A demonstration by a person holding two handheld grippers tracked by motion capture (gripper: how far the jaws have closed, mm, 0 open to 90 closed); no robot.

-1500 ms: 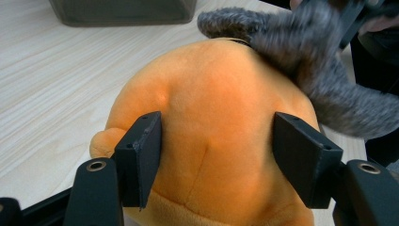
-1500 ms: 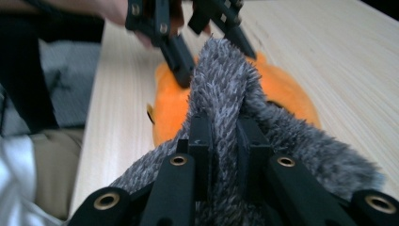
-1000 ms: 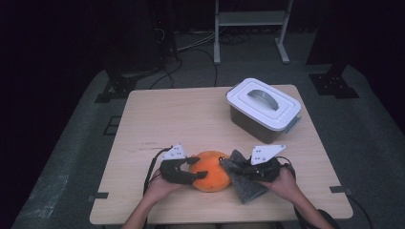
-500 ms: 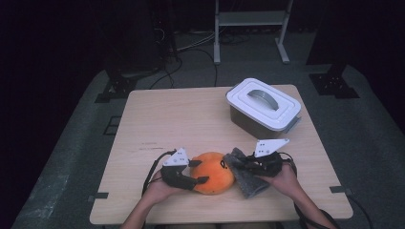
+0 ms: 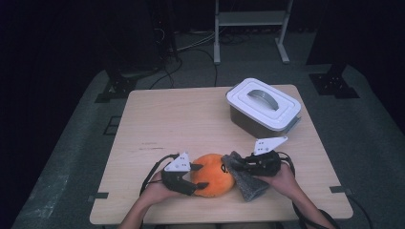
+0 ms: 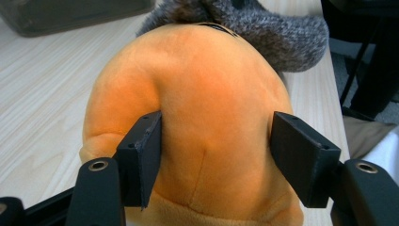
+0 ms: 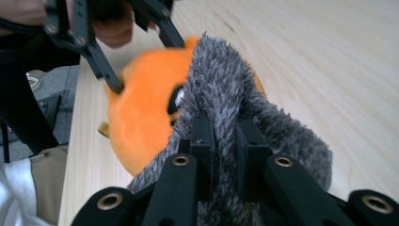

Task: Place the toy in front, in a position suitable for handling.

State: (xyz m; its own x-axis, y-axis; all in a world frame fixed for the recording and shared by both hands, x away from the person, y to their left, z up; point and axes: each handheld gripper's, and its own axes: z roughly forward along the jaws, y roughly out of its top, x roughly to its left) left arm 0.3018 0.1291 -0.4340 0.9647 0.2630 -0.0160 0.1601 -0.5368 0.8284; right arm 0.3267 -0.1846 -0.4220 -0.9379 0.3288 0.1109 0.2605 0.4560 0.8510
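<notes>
Looking down from the high view, we find the orange plush toy lying near the 6 o'clock edge of the wooden table, between our two hands. At its 3 o'clock side, touching it, is a grey fuzzy piece that spreads down toward the table edge.

Our left gripper comes in from the toy's 9 o'clock side, grey plate on top. In the left gripper view the toy sits between the two black jaws, and both pads press into the soft orange body, which dimples a little at each side, so we read this as a grip on the toy. Beyond it, toward 12 o'clock in that view, the grey fuzzy piece lies against the far end of the toy.

Our right gripper reaches in from the 3 o'clock side. In the right gripper view its jaws stand almost together, pinching a fold of the grey fuzzy piece between them, with the orange toy at 10 o'clock behind the fur and the left gripper on the toy's far side.

Well apart, at 1 o'clock on the table, stands a grey box with a white lid and a curved handle, closed.
</notes>
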